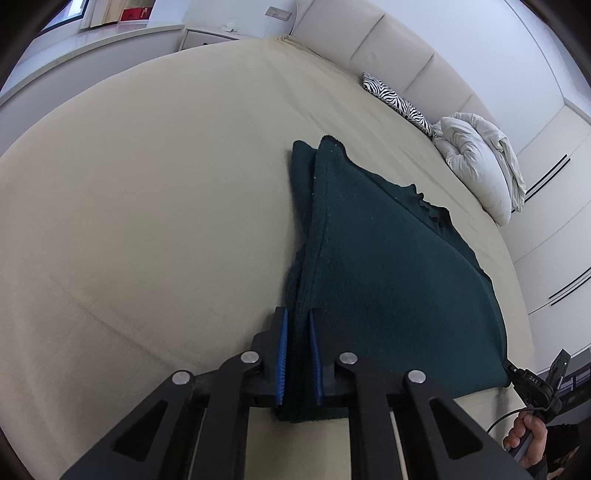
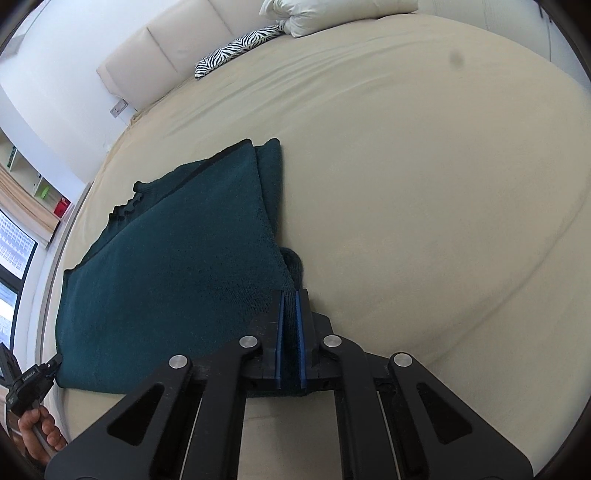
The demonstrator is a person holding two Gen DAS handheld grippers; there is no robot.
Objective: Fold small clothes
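Note:
A dark green knitted garment (image 1: 388, 258) lies on the beige bed sheet (image 1: 147, 221), with its near part lifted off the bed. My left gripper (image 1: 297, 325) is shut on its near left corner, with cloth between the blue pads (image 1: 282, 354). In the right wrist view the same garment (image 2: 177, 266) spreads to the left. My right gripper (image 2: 291, 299) is shut on its near right corner. The near edge is stretched between both grippers. The right gripper (image 1: 511, 369) also shows in the left wrist view, and the left gripper (image 2: 55, 360) shows in the right wrist view.
A zebra-print cushion (image 1: 399, 103) and a white bundled duvet (image 1: 480, 166) lie at the far edge by the padded headboard (image 1: 369, 37). They also show in the right wrist view: cushion (image 2: 236, 51), duvet (image 2: 314, 14). A white wardrobe (image 1: 554, 221) stands to the right.

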